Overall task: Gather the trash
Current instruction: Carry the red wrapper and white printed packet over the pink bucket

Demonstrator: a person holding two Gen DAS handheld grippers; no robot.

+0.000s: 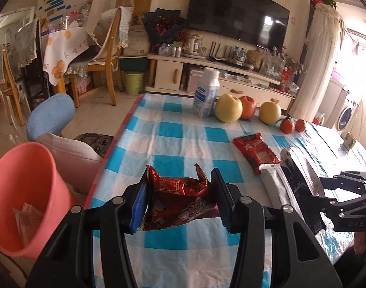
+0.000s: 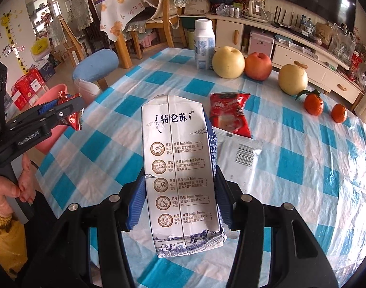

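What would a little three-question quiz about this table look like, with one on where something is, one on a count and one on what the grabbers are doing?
1. Where is the pink bin?
A. on the table
B. beside the table, off its edge
C. under the TV

2. How many small oranges lie on the cloth?
A. two
B. four
C. none

3. What is the right gripper doing?
A. hanging open over nothing
B. clamped on an apple
C. clamped on a milk carton

Answers:
1 B, its rim stands off the cloth's edge.
2 A, two sit past the yellow fruit.
3 C, both pads press the carton's sides, while the left gripper grips a red wrapper.
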